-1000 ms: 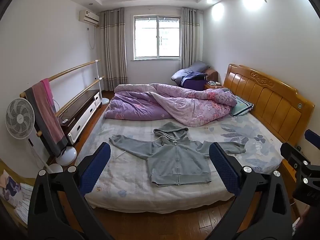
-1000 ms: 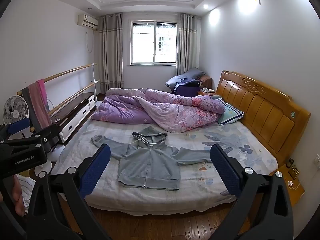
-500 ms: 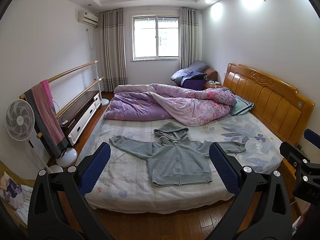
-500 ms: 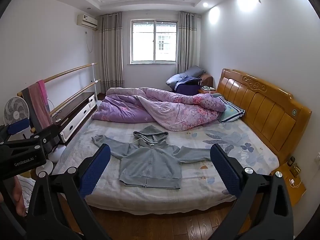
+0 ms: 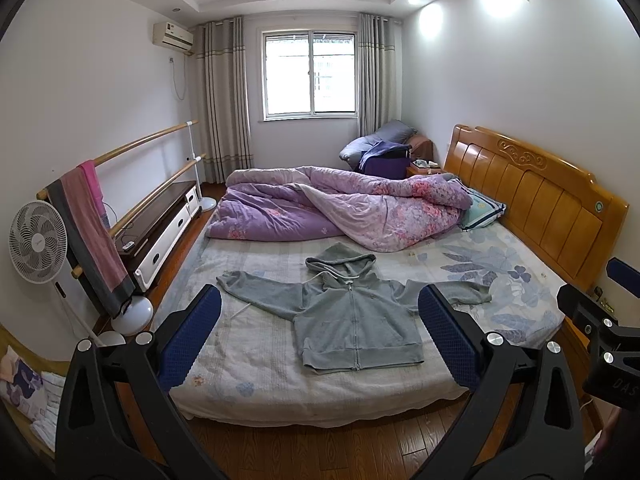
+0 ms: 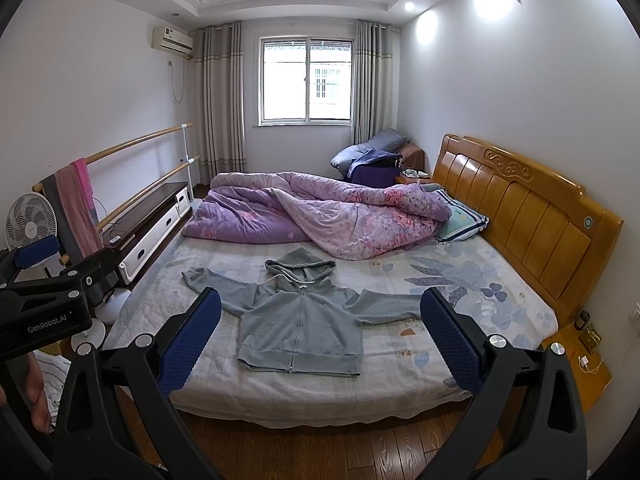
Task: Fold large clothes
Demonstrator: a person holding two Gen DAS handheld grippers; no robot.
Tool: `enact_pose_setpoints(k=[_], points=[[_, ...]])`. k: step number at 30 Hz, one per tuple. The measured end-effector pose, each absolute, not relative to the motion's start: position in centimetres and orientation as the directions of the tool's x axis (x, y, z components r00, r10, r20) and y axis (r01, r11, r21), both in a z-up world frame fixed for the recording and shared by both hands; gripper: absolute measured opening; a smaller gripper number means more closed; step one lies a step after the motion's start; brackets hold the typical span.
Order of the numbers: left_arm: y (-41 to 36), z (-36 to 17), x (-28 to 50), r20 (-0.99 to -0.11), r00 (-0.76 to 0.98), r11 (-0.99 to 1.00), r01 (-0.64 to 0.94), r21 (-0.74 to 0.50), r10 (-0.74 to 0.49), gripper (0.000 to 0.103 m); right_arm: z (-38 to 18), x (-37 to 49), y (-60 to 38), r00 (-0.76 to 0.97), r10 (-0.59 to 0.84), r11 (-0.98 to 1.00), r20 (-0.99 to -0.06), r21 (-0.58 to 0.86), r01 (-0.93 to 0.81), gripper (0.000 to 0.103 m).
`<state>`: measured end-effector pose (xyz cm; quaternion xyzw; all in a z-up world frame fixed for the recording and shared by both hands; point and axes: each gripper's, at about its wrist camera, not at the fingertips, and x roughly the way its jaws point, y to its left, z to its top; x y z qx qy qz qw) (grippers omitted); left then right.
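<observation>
A grey zip-up hoodie [image 5: 352, 316] [image 6: 302, 326] lies flat and face up on the bed [image 5: 256, 364] [image 6: 400, 372], sleeves spread to both sides, hood toward the quilt, hem toward the near edge. My left gripper [image 5: 319, 330] is open, its blue pads wide apart, held in the air over the floor short of the bed. My right gripper [image 6: 320, 330] is open in the same way, also well short of the hoodie. Each gripper shows at the edge of the other's view. Neither holds anything.
A crumpled purple floral quilt [image 5: 340, 208] fills the far half of the bed, with a pillow [image 5: 480, 210] by the wooden headboard [image 5: 536, 200]. A fan [image 5: 38, 248], a rail with towels [image 5: 92, 232] and a low cabinet [image 5: 160, 228] stand on the left. Wooden floor [image 5: 320, 448] lies below.
Both grippers have drifted slightly; the hoodie sits a little higher and closer in the views. Both stay open and the hoodie has not moved on the bed.
</observation>
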<state>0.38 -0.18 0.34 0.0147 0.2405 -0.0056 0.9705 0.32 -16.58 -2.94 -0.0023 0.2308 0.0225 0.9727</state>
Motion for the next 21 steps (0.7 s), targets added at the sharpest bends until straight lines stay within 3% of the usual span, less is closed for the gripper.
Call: enact_pose_setpoints(k=[21], points=[[-0.4,-1.1,0.9,-0.478,0.878,1.0,0.025,0.016,-0.014,0.098,-3.3,1.1,-15.7,0.884,0.043,0.999,-0.466,0.006,-0.046,0.096]])
